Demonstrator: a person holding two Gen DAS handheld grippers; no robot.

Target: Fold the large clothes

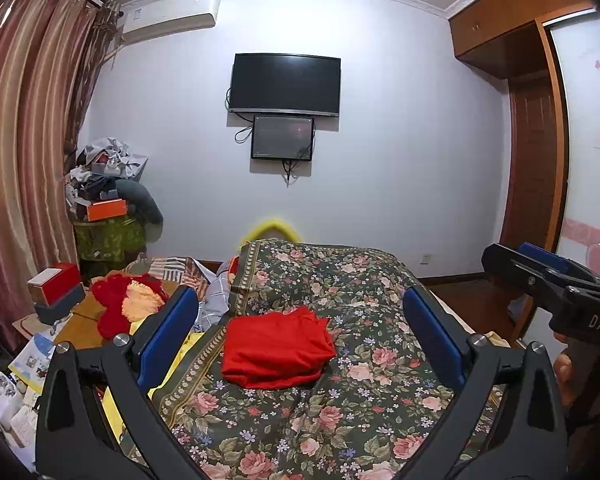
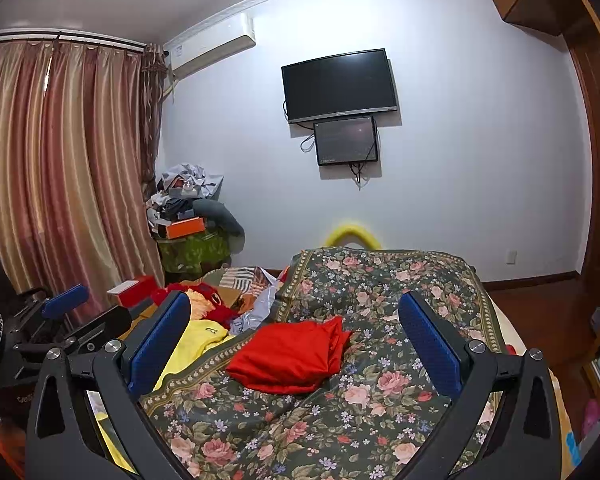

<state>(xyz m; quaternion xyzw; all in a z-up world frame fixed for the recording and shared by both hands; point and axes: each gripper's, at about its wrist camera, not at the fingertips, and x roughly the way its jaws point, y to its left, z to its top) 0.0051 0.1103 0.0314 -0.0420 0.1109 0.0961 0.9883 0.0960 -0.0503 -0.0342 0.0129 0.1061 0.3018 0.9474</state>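
- Left gripper [image 1: 298, 322]: jaws wide apart, nothing between them, held above the bed. Right gripper [image 2: 294, 330]: same, apart and empty.
- Red garment [image 1: 278, 350] lies on the floral bedspread [image 1: 360, 392], already in a compact folded stack, roughly centred ahead of both grippers. Right view shows its far corner [image 2: 338, 334] flared loose, not squared.
- Judgement: fold looks done or nearly so; the loose corner may want one more tuck.
- Risk: pinching only the top layer would peel the stack open. The fabric looks thin and slippery, so the layers could slide.
- Risk: a low approach could catch the bedspread with the garment and drag both. There is a wrinkle just in front of the stack.
- Left of the stack: yellow cloth [image 2: 196, 340] at the bedspread edge, close enough to snag on a sideways move.
- Further left: red and orange fluffy item [image 1: 128, 304], red box [image 1: 56, 282], papers [image 1: 36, 360]. Clutter limits room for spreading on that side.
- Far: corner pile of clothes and boxes [image 1: 108, 200], curtain [image 1: 28, 128], wall TV [image 1: 285, 83], small screen [image 1: 282, 138], air conditioner [image 1: 168, 16], wardrobe [image 1: 516, 20]. None of these is in the way.
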